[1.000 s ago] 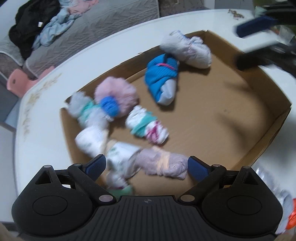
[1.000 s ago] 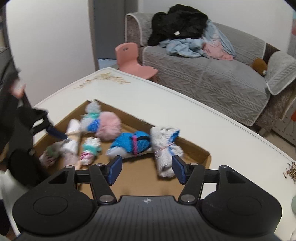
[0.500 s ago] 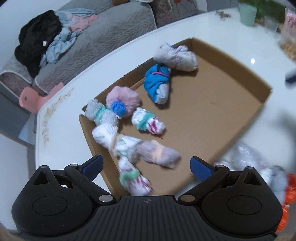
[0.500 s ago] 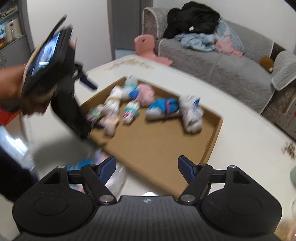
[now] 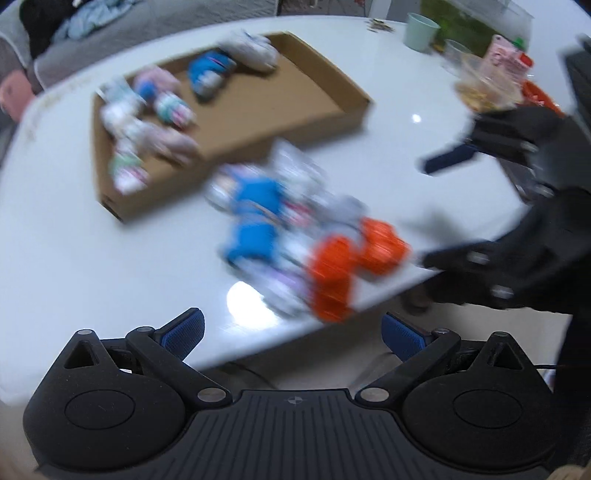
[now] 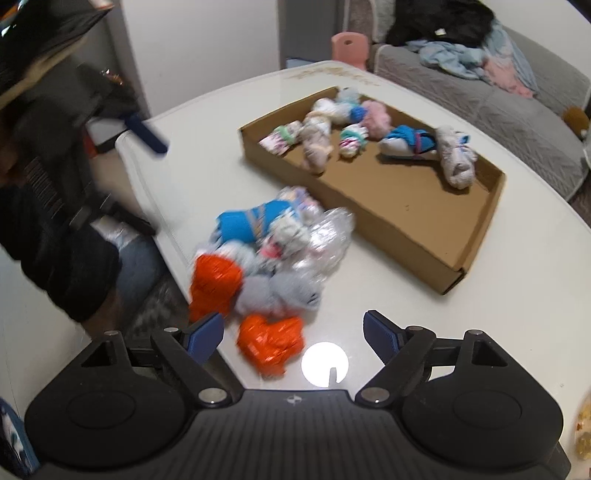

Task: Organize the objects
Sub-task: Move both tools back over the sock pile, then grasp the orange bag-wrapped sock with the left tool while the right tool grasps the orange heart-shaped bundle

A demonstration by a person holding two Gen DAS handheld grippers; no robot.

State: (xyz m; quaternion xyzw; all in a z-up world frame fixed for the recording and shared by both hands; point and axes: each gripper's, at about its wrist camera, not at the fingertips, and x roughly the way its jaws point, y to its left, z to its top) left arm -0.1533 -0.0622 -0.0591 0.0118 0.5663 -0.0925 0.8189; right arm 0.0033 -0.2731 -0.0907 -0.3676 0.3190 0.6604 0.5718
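A shallow cardboard box [image 6: 476, 236] [image 5: 354, 96] lies on the white table [image 6: 207, 140] and holds several rolled sock bundles [image 6: 456, 157]. A loose pile of sock bundles in clear wrap [image 6: 273, 236] [image 5: 291, 225], blue, white and orange, lies on the table near its edge, outside the box. My left gripper [image 5: 291, 334] is open and empty, back from the pile. My right gripper [image 6: 293, 332] is open and empty, just short of the pile's orange bundle [image 6: 271, 341]. Each gripper shows blurred in the other's view.
A green cup [image 5: 421, 31], a glass bowl of snacks [image 5: 484, 86] and red packets stand at the table's far side. A grey sofa [image 6: 524, 92] with clothes and a pink chair [image 6: 351, 46] stand beyond the table. The table edge is close to the pile.
Both grippers have pulled back from over the box toward the table's edge. The loose pile of bundles has come into view in front of both. Both stay open.
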